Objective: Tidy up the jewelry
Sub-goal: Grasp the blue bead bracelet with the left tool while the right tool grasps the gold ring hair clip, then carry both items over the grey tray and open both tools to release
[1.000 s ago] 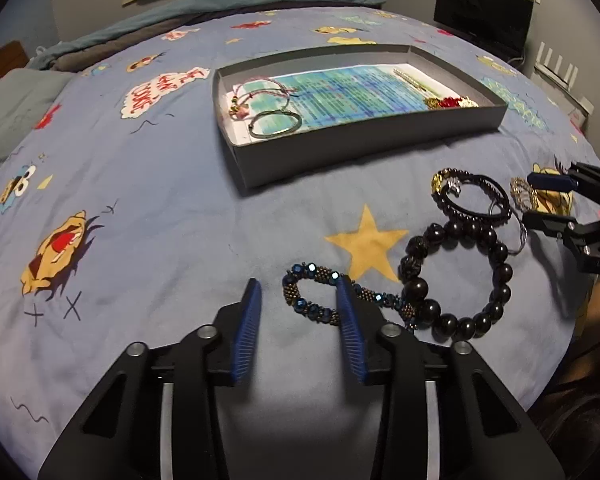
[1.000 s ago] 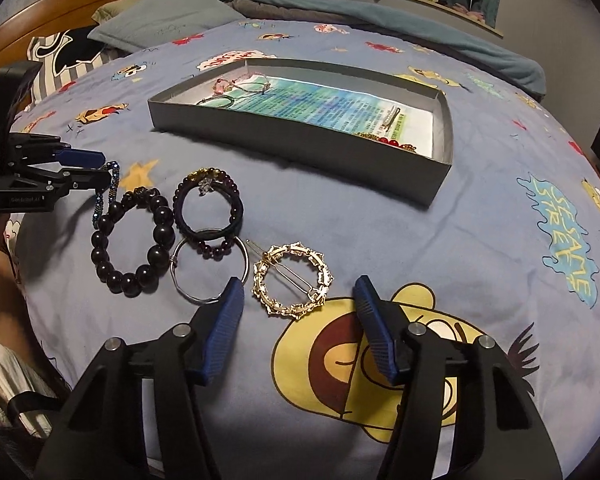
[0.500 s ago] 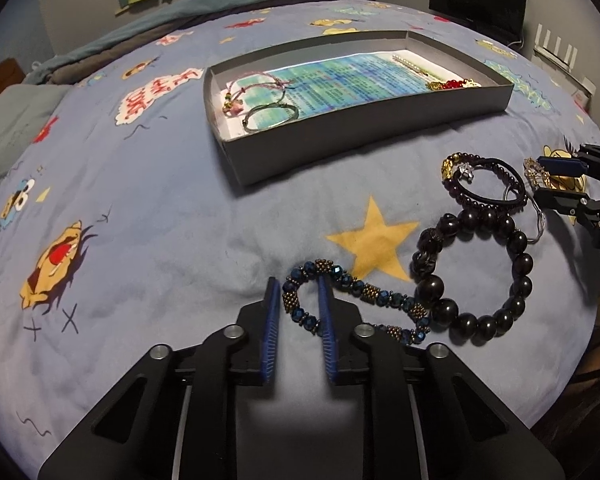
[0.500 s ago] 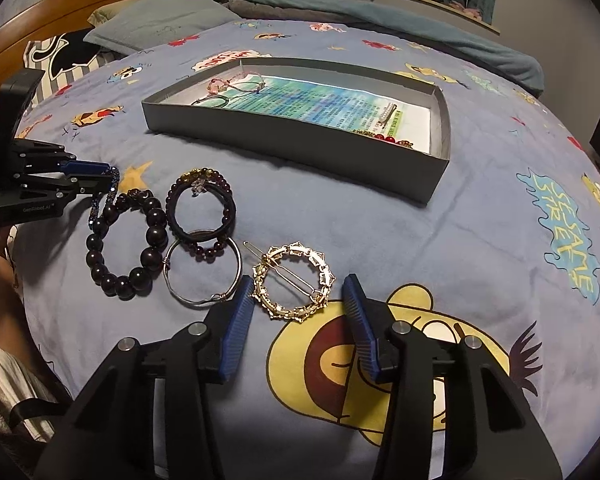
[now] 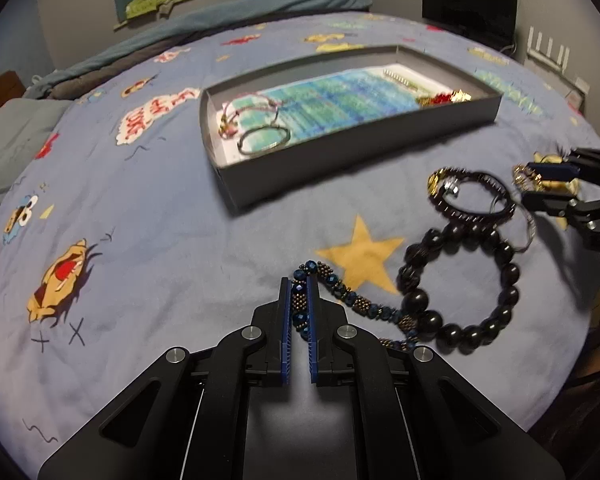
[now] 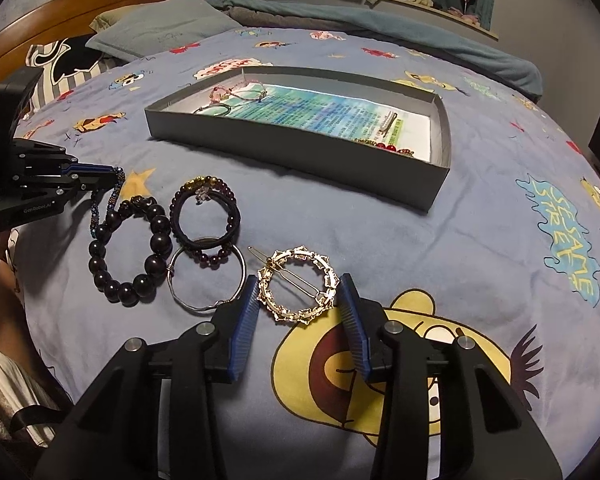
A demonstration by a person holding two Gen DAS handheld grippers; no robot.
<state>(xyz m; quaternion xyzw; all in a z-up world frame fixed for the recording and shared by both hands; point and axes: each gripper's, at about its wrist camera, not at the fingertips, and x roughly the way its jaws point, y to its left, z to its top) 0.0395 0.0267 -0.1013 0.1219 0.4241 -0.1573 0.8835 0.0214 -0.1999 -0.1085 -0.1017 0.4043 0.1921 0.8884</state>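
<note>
My left gripper (image 5: 299, 284) is shut on the blue beaded bracelet (image 5: 352, 300), lifting its looped end off the bedspread; it also shows in the right wrist view (image 6: 114, 196). A large black bead bracelet (image 5: 460, 280) and a dark bracelet with gold charm (image 5: 468, 196) lie to the right. My right gripper (image 6: 298, 284) is open, its fingers on either side of the gold round hair clip (image 6: 296, 284). A thin silver bangle (image 6: 206, 276) lies left of it. The grey tray (image 6: 300, 152) holds several pieces of jewelry.
The jewelry lies on a blue cartoon-print bedspread (image 6: 460, 220). Pillows (image 6: 156, 24) and a wooden headboard (image 6: 80, 0) are at the far left in the right wrist view. A dark monitor (image 5: 470, 4) stands beyond the bed's far right.
My left gripper has closed on the blue beaded bracelet's loop and begun raising it. My right gripper has moved forward so its open fingers flank the gold hair clip.
</note>
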